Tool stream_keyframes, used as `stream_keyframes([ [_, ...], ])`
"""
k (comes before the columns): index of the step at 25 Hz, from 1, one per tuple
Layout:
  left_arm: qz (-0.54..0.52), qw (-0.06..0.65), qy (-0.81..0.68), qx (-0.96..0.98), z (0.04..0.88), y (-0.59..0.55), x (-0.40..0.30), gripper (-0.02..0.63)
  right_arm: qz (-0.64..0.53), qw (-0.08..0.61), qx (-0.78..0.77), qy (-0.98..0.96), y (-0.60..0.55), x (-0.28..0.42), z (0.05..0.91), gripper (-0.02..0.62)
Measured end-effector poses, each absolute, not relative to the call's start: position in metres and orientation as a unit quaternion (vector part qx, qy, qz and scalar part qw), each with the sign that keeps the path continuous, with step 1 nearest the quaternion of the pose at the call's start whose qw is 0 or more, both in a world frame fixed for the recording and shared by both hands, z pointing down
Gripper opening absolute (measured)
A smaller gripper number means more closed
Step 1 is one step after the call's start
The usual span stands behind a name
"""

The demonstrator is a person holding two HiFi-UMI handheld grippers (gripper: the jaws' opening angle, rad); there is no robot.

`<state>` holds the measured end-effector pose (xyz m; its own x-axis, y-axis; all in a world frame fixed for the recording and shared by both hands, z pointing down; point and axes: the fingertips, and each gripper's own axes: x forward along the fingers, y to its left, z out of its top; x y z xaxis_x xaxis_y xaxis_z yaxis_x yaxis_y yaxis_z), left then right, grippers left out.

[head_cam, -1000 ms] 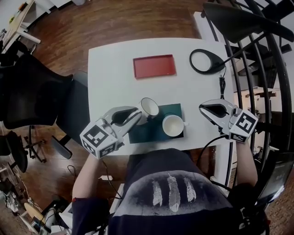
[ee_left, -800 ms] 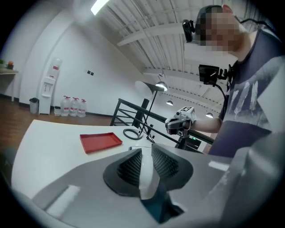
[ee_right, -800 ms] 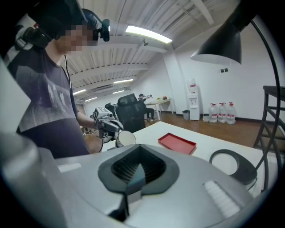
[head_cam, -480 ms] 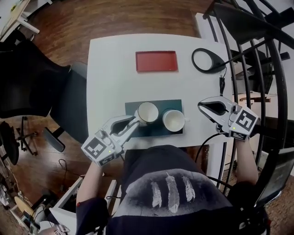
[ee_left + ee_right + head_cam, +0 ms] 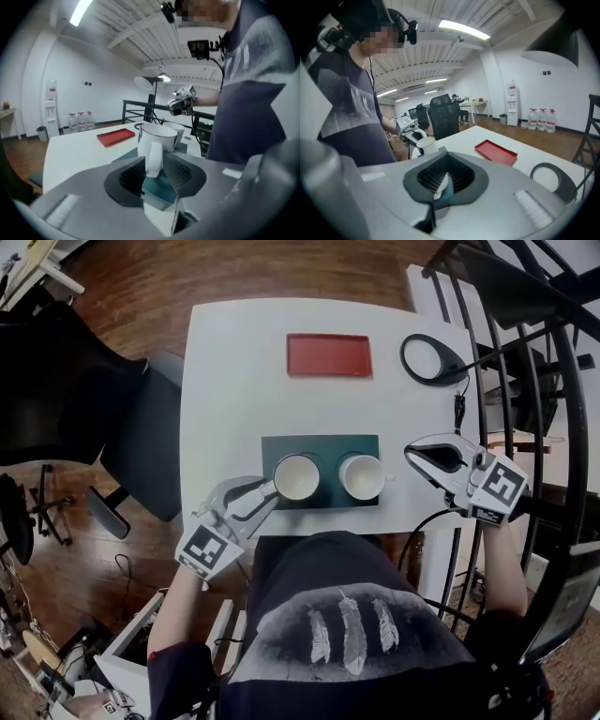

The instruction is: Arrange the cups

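Left claw (image 5: 270, 491) clamps left cup (image 5: 296, 476) handle on mat (image 5: 319, 444) | right claw (image 5: 419, 456) closed, right of right cup (image 5: 361, 474)

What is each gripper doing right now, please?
Left gripper: closed on the left cup by its handle.
Right gripper: closed, empty.

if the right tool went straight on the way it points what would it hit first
Probably the right white cup on the teal mat: the right tool aims at it, though depth is unclear.
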<state>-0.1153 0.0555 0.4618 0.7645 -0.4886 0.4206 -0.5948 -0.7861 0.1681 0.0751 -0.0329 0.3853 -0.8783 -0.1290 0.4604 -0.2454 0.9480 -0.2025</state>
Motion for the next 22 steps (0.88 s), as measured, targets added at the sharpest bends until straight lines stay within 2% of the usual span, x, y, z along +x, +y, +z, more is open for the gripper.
stream_keyframes([
  [3,0.217,0.111,-0.273,0.931,0.472,0.055,-0.109,0.134,0.126,0.229,0.101,-0.960,-0.032,0.073,0.386,0.003],
  [4,0.222,0.105,-0.267,0.932,0.473,0.054,-0.107,0.100,0.125,0.229,0.103,-0.960,-0.031,0.073,0.385,0.003],
  [6,0.235,0.092,-0.253,0.934,0.477,0.050,-0.102,0.074,0.121,0.232,0.106,-0.959,-0.031,0.073,0.384,0.003],
  [12,0.257,0.091,-0.195,0.942,0.486,0.047,-0.094,0.071,0.116,0.230,0.117,-0.959,-0.029,0.081,0.380,0.003],
  [16,0.281,0.094,-0.158,0.942,0.495,0.049,-0.088,0.094,0.124,0.213,0.123,-0.961,-0.028,0.082,0.377,0.003],
  [22,0.275,0.107,-0.198,0.935,0.478,0.047,-0.097,0.143,0.135,0.201,0.131,-0.961,-0.029,0.085,0.383,0.003],
])
